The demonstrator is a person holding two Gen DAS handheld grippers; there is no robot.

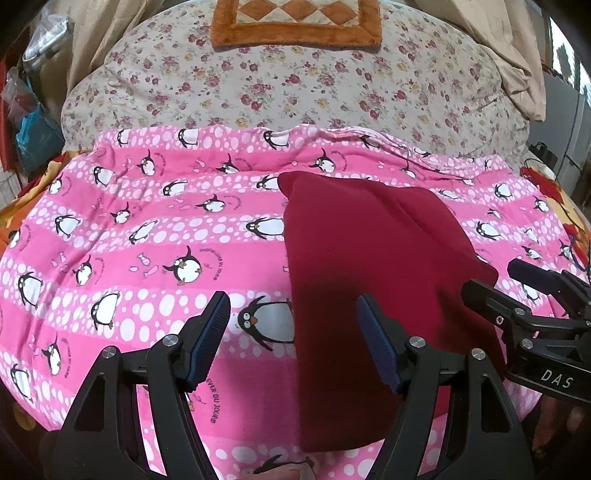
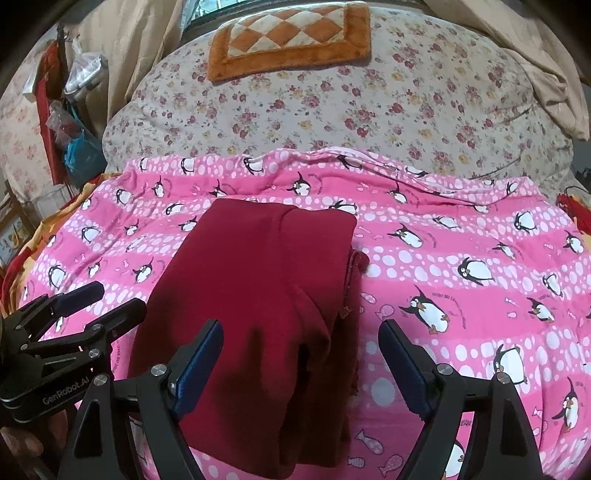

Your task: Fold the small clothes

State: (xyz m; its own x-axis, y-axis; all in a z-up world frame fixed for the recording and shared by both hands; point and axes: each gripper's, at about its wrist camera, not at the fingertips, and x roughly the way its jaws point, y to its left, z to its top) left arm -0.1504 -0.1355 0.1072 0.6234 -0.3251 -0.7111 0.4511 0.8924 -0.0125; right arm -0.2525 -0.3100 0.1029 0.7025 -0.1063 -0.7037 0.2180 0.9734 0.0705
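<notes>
A dark red garment (image 1: 373, 266) lies folded lengthwise into a long strip on the pink penguin blanket (image 1: 147, 229); it also shows in the right wrist view (image 2: 258, 288). My left gripper (image 1: 293, 308) is open and empty, hovering over the garment's left edge near its front end. My right gripper (image 2: 301, 334) is open and empty, hovering over the garment's right edge. Each gripper shows in the other's view, the right gripper (image 1: 491, 280) at the right and the left gripper (image 2: 114, 299) at the left.
A floral duvet (image 1: 295, 85) lies behind the pink blanket, with an orange checkered mat (image 1: 295, 22) on it. Beige curtains (image 2: 546, 66) hang at the back. Bags and clutter (image 2: 74, 122) sit at the far left.
</notes>
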